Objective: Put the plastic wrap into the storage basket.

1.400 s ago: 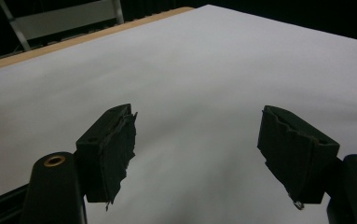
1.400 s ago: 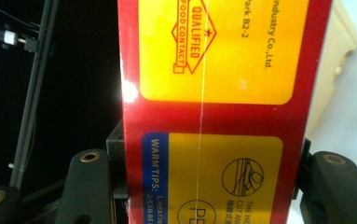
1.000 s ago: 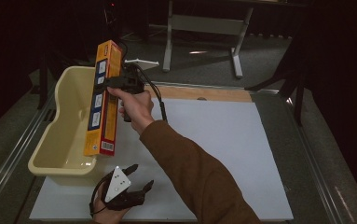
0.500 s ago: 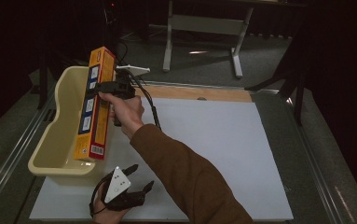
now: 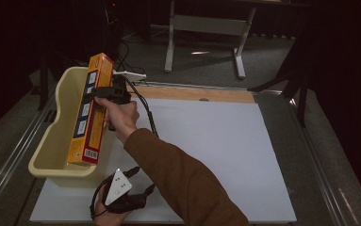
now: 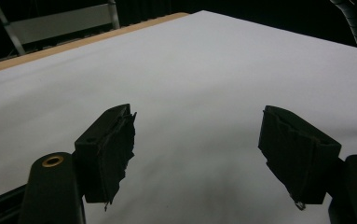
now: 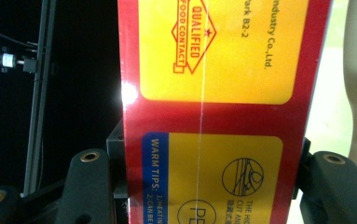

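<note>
My right gripper (image 5: 103, 92) is clamped on a long orange-and-red box (image 5: 89, 110), jaws pressing its two narrow sides; in the right gripper view the box (image 7: 216, 112) reads "QUALIFIED FOOD CONTACT", "Industry Co., Ltd", "B2-2", "WARM TIPS:", plus a round pictogram. The box is tilted, lower end down inside the cream plastic tub (image 5: 58, 134), upper end above its far rim. A barcode sits near the lower end. The tub stands at the left edge of the white sheet (image 5: 225, 150) on the desk. My left gripper (image 5: 124, 195) is low near the front edge, jaws spread wide and empty over the white sheet (image 6: 190, 74).
</note>
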Available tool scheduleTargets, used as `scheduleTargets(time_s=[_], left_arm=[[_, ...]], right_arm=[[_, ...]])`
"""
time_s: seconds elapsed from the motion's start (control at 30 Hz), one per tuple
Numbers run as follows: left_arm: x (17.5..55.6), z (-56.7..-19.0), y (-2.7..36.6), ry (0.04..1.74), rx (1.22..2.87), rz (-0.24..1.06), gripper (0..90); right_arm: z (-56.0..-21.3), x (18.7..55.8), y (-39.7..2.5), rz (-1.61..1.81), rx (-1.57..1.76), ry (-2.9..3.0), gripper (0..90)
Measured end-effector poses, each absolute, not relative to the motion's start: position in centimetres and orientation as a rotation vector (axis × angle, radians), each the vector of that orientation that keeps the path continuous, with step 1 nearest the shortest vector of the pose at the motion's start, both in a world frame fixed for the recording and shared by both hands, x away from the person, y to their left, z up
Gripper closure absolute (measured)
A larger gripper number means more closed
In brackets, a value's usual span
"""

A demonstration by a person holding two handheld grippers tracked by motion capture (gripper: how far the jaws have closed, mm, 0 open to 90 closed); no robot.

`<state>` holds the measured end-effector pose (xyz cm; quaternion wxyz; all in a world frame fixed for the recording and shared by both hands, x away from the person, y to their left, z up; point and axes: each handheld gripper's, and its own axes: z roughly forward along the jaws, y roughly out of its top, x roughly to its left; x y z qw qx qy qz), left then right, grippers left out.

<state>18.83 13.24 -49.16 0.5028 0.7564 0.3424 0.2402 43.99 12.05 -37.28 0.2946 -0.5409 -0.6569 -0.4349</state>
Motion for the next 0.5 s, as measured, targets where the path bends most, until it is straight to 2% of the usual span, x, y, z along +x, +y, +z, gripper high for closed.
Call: scheduleTargets(time_s=[0.5], left_arm=[[18.72, -49.05, 13.51, 0.834, 1.814, 0.582, 26.5]], right_arm=[[-38.28, 43.67, 13.13, -1.127, -1.446, -1.730, 40.7]])
